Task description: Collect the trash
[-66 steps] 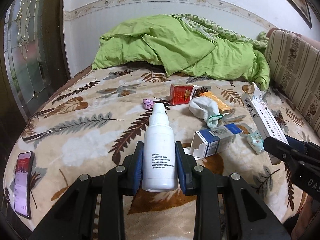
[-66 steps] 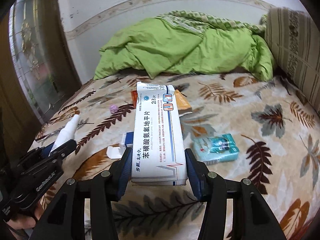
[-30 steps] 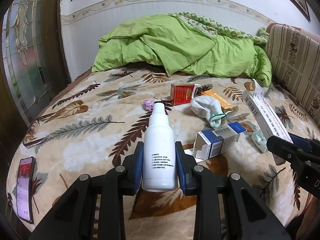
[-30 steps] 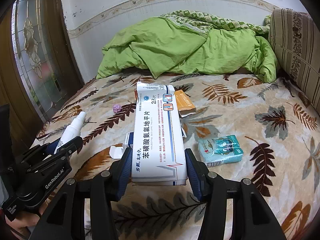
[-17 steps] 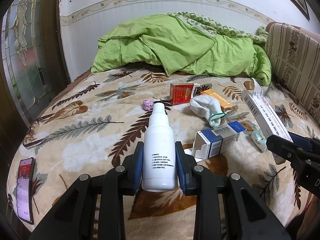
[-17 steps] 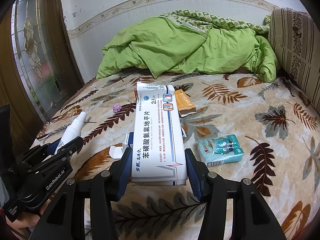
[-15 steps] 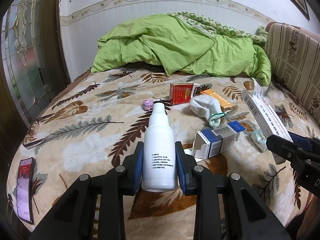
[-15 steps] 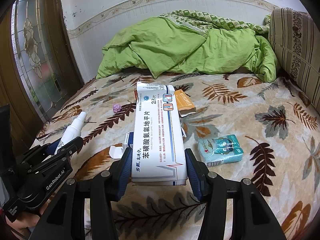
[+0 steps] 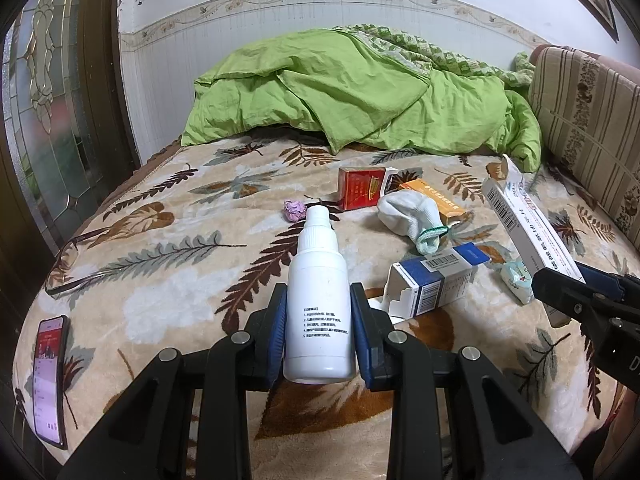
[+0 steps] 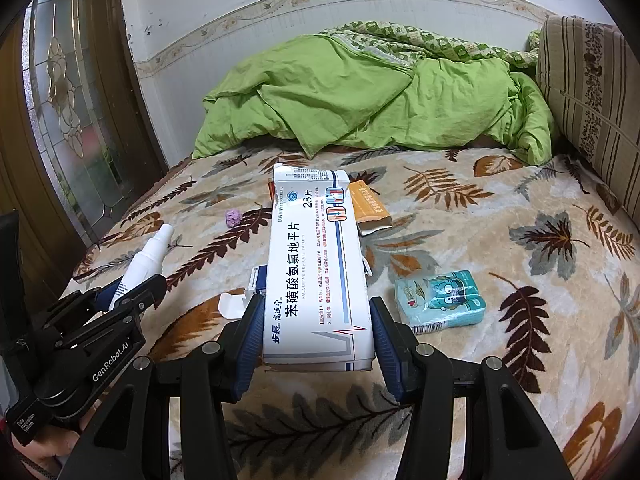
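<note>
While clamped, white bottle (image 9: 319, 300), lettering perhaps printed

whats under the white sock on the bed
The white sock lies partly over the orange box, covering its near-left end; the box's far and right parts stick out. Leaf-print blanket lies beneath the rest. Anything else under the sock is hidden.

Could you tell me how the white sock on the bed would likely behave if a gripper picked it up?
The white sock lies crumpled and soft on the blanket, so it would probably droop and stretch rather than hold shape. It looks light. Being bunched, a pinch may catch only one fold, perhaps the green-trimmed cuff.
</note>
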`<state>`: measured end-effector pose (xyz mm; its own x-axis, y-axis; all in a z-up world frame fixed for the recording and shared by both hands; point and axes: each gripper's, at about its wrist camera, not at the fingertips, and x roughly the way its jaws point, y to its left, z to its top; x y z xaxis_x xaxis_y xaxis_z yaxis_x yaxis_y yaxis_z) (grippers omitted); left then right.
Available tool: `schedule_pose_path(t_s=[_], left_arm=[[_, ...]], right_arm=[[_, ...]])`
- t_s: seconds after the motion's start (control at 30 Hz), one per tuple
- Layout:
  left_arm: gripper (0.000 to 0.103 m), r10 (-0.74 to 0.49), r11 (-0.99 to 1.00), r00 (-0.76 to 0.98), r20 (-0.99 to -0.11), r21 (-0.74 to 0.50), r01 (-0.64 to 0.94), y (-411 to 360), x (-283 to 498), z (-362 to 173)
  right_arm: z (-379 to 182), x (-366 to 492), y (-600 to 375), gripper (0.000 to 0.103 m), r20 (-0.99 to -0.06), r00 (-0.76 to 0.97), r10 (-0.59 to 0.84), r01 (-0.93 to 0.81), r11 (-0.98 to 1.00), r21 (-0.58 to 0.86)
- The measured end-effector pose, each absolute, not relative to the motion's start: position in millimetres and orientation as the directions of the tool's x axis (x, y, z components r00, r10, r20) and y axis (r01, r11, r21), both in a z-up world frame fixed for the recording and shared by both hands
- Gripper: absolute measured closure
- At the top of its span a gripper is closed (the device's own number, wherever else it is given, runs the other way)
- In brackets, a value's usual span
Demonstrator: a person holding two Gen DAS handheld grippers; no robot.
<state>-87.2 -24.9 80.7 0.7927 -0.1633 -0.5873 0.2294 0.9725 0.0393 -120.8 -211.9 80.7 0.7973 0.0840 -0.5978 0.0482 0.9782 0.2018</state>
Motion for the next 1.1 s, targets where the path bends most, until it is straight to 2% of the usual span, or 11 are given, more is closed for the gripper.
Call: schedule_pose_path(t_s=[0.37,0.53,1.1], left_arm=[[0.074,-0.191,0.965,0.796,-0.574,0.039,0.26,-31,-93,81],[0.074,-0.223,0.954,0.794,-0.565,0.041,0.297,-35,-109,88],[0.074,-0.429,0.851,0.672,-0.603,-0.019,0.526,-102,-171,108]], right_arm=[[86,-131,-211,0.048,-0.584,0.806,0.091,0.054,0.973,0.226],[88,-153,-226,0.048,-0.58,0.806,0.118,0.085,0.947,0.31],[115,-266,-286,0.048,-0.579,0.811,0.083,0.19,0.899,0.395]])
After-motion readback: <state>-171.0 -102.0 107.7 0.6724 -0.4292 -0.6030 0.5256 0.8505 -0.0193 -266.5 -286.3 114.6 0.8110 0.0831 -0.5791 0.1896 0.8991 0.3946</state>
